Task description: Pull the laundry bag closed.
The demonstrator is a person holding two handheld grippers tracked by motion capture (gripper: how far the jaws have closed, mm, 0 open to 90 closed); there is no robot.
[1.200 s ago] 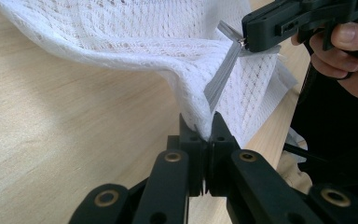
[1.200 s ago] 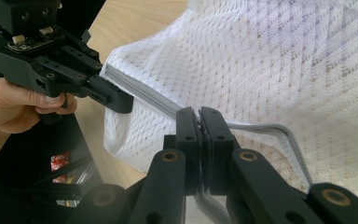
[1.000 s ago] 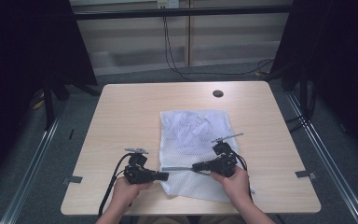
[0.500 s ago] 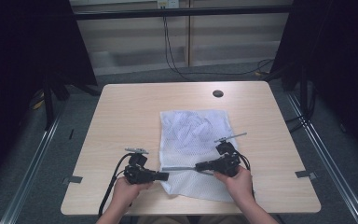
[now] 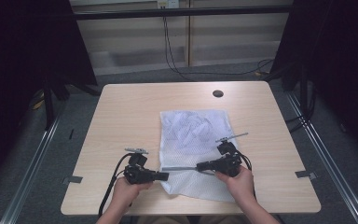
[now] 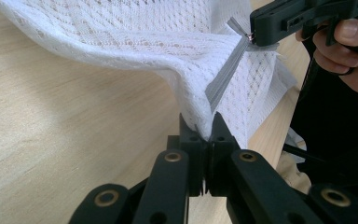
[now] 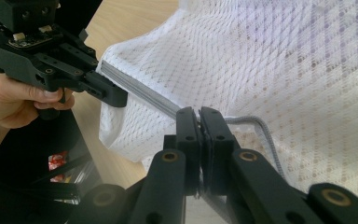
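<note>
We are seeing both forearms coming in from 6 o'clock of the high view, hands low over the near edge of the tabletop (image 5: 121, 112). The left gripper (image 5: 164, 176) is pointing toward 3 o'clock, the right gripper (image 5: 200, 165) toward 9 o'clock, so the two tips are facing each other across a short gap.

Count: two grippers, two hands, one mesh bag (image 5: 193, 135), one grey zipper strip (image 5: 179, 168) along the bag's near part, one dark round hole (image 5: 217, 93) in the tabletop at 12 o'clock of the bag.

Left jaws are clenching on the bag's edge right at the zipper end; in the left gripper view the white mesh is rising out from between them. Right jaws are clenching on the zipper line farther along; in the right gripper view the grey strip is running straight into them, with a grey cord looping just beside.

The bag is white, open-weave, roughly rectangular, lying flat at the tabletop's centre and reaching toward 6 o'clock. Its near edge is lifting and bunching between the two grips; the far part is lying flat with faint wrinkles.
</note>
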